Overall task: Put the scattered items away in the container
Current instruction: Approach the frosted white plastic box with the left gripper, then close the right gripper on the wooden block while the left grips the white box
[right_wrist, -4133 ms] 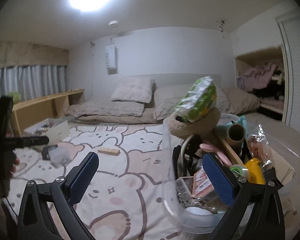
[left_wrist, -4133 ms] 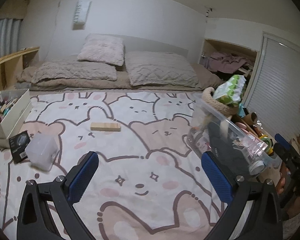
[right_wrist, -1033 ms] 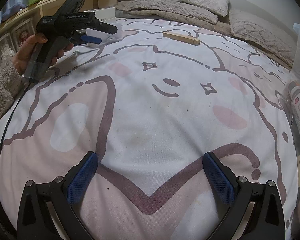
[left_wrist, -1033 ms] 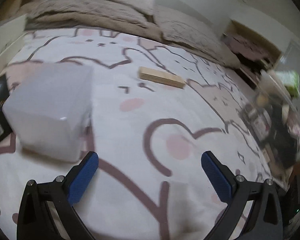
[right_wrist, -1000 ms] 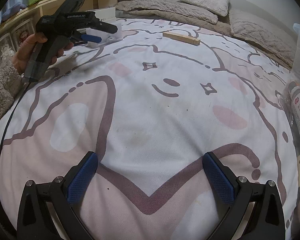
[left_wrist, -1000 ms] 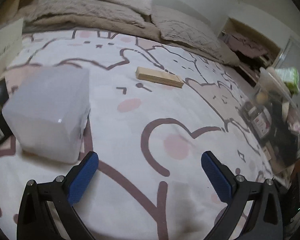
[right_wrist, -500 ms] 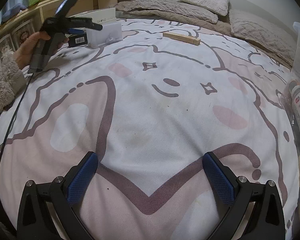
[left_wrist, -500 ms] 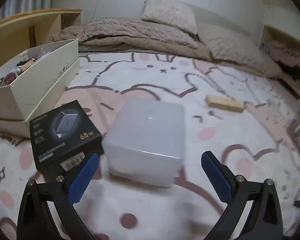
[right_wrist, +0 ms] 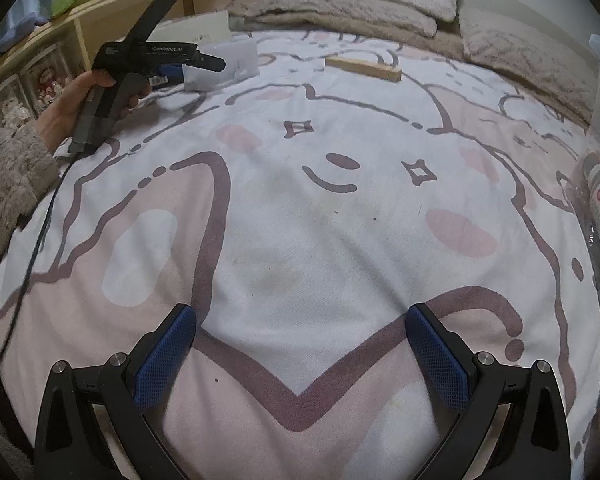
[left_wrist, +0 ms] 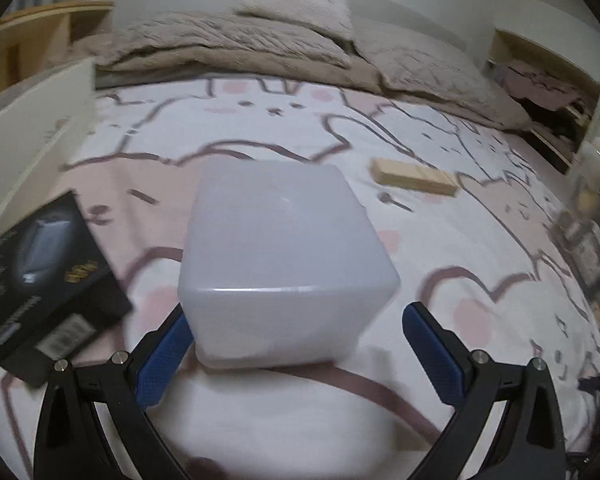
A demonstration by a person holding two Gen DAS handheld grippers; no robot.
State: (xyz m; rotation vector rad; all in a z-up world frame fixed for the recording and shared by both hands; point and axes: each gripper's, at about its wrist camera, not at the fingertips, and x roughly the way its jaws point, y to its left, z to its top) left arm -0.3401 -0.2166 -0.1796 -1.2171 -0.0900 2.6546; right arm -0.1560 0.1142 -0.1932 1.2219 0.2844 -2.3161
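The left gripper was spread wide open, with the frosted white plastic box sitting right between its blue pads. The left pad looked like it was right up against the box's lower left corner, maybe touching, hard to say for sure. The right pad was clearly off the box with a gap showing. So nothing was actually clamped.

The box sat on the cartoon-bear blanket, flat on its base. Just to its left was a black charger package, lying flat and angled, close to the box but apart from it. Further back and to the right lay a wooden block, well clear of the box. A white cardboard box was at the far left edge, and the clear storage bin full of stuff was over on the far right, blurry.

The right gripper was also wide open, holding nothing, just hanging over bare blanket. From that camera you could see the person's hand on the left gripper's handle, sleeve at the wrist, with the tips up against the white box near the wooden shelf. Pillows and a rumpled beige duvet sat at the back.
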